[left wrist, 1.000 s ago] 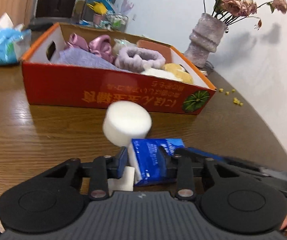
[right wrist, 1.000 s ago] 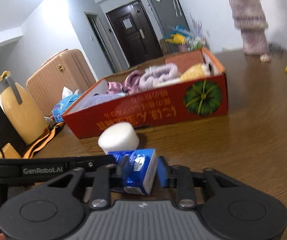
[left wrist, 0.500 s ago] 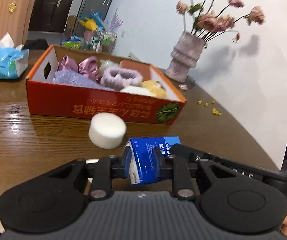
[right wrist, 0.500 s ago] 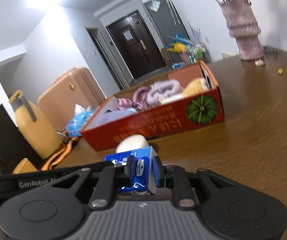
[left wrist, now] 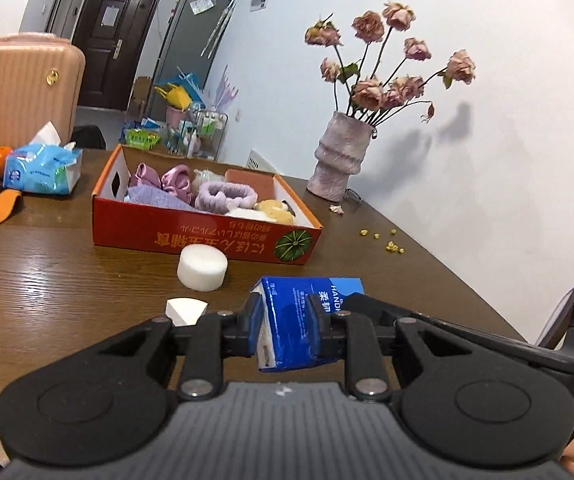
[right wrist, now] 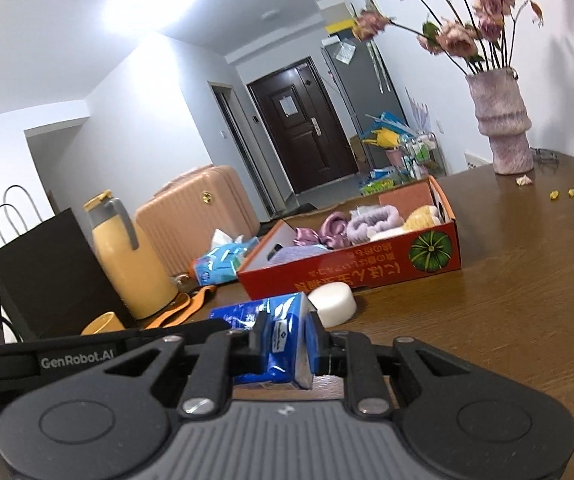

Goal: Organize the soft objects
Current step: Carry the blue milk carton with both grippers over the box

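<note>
Clamped by both the left hand-held gripper (left wrist: pixel 285 322) and right hand-held gripper (right wrist: pixel 285 340), the tissue pack (left wrist: pixel 303 316) risks being torn if pulled unevenly.

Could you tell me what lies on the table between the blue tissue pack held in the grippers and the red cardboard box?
A white round sponge puck lies on the wooden table between them, close before the box; both views show it.

Both grippers, left (left wrist: pixel 285 322) & right (right wrist: pixel 285 340), w/ the blue tissue pack (left wrist: pixel 299 320) clamped btwn them, have risen and pulled back from the red box (left wrist: pixel 207 236), so the white round sponge (left wrist: pixel 202 268) now sits well apart ahead, & a white wedge sponge (left wrist: pixel 185 311) shows more fully.
</note>
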Motion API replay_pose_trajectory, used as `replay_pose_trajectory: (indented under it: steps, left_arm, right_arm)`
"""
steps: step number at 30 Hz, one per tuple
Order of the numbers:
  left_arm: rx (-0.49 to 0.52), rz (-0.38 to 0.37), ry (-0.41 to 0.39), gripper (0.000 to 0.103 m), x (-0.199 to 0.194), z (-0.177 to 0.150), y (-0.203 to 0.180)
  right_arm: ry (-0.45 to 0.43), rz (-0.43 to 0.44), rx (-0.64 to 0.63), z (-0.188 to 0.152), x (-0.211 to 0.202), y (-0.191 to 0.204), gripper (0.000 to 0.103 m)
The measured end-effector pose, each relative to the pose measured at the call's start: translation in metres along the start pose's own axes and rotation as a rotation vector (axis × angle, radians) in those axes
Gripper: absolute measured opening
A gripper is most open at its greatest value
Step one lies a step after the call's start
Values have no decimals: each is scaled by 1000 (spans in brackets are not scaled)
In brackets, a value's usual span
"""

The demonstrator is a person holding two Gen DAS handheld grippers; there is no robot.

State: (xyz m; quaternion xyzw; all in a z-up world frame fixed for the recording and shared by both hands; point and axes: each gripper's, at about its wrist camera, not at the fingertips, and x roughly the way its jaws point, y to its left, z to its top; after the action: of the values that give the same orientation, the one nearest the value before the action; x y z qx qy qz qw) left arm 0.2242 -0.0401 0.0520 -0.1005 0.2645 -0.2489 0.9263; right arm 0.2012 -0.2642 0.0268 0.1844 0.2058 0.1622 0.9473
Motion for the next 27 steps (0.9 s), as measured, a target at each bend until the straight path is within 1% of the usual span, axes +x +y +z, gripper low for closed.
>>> replay_pose_trajectory:
  steps: [3, 8, 12, 15, 18, 21, 25, 27]
  left_arm:
    - [8, -5, -23, 23, -14, -2, -4]
    - [14, -7, -41, 23, -25, -3, -7]
    - [11, -5, -47, 23, -24, 0, -5]
    - [12, 3, -51, 23, -16, 7, -1]
    - [11, 8, -54, 23, 0, 23, 5]
    - [5, 10, -44, 23, 27, 49, 18]
    - [-24, 16, -2, 23, 78, 87, 43]
    - [-30, 30, 16, 23, 105, 102, 54]
  right_arm:
    - [-13, 7, -6, -3, -10, 6, 18]
    - [-30, 14, -18, -4, -22, 15, 18]
    - [-35, 17, -24, -2, -22, 17, 18]
    - [-32, 23, -35, 5, -12, 15, 18]
    - [-28, 24, -49, 20, 6, 12, 18]
    - [-17, 30, -67, 43, 34, 5, 18]
    - [26, 51, -41, 75, 88, -18, 18]
    - [46, 36, -46, 91, 120, -27, 18]
